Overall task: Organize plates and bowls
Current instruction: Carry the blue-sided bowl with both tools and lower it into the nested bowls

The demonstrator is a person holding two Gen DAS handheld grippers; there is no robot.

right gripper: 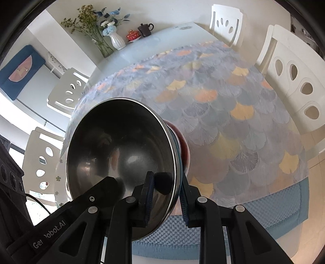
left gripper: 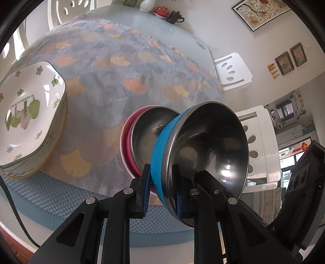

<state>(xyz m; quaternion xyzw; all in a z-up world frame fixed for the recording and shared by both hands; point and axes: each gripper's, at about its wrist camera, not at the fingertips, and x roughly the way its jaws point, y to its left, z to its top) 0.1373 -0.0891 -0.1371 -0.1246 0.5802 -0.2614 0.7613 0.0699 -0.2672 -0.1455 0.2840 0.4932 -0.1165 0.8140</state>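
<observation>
Left wrist view: left gripper pinches the rim of a blue bowl with a steel lining, one pad on the blue outer wall, the other inside. Bowl is tilted, mouth facing right. Just behind the blue bowl sits a pink bowl, also steel-lined, on the leaf-patterned tablecloth. Whether the two bowls touch cannot be told. Well left of the blue bowl, a stack of floral plates stands near the cloth's near edge, overhanging a blue textured mat. Cloth beyond the blue bowl lies open up to a dark teapot at the far edge.

Right wrist view: right gripper clamps the same blue bowl's rim from the opposite side, one pad inside the steel, one outside. Right of the bowl, the cloth is bare to its edge, where a white chair stands.
</observation>
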